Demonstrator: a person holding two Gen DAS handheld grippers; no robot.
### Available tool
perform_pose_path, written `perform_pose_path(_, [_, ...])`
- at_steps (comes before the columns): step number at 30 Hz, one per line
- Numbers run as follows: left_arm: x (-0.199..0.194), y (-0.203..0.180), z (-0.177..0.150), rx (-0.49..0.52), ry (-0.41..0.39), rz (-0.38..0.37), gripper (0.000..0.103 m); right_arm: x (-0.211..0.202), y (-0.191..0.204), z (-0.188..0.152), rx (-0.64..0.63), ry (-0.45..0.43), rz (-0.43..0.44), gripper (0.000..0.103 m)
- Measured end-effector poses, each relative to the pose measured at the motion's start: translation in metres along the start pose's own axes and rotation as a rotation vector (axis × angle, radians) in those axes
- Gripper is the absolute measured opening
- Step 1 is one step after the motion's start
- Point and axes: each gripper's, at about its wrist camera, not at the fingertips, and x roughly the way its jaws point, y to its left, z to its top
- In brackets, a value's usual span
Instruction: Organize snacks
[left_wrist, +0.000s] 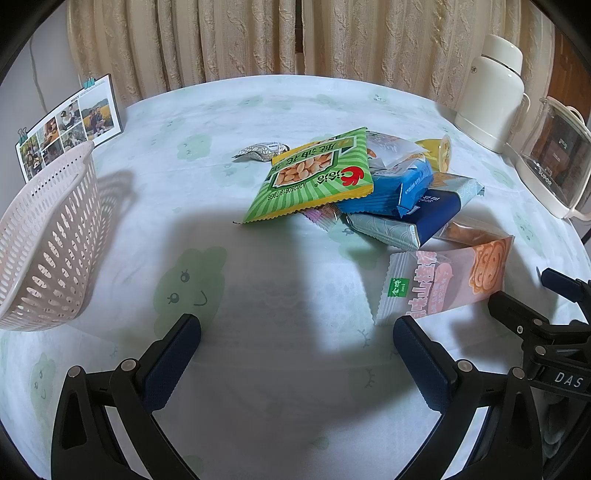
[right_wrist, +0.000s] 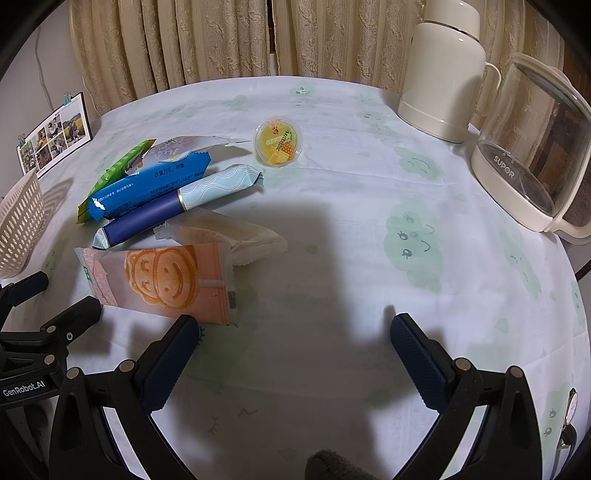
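The snacks lay heaped mid-worktop (left_wrist: 295, 110), the green packet (left_wrist: 314, 173) topmost and the pink packet (right_wrist: 162, 282) nearest, with the basket (left_wrist: 48, 240) well apart on the left, likely their destination. Both the left gripper (left_wrist: 297, 354) and right gripper (right_wrist: 295, 354) hung spread and empty, probably poised for a first pick. A jelly cup (right_wrist: 277, 140) sat just beyond the heap.

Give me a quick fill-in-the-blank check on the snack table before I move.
1. Both the left claw and right claw are ____.
2. The peanut packet topping the pile is mostly ____.
3. The white basket holds ____ snacks.
4. The jelly cup pictures a ____.

Missing words: open; green; no; pineapple
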Motion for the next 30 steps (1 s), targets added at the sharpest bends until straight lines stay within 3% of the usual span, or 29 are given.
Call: perform_pose_path(30, [-0.0035, -0.0035, -0.0021, 0.024, 0.009, -0.023, 0.103, 0.0, 0.0, 0.0, 0.0, -0.001, 0.001, 0.103])
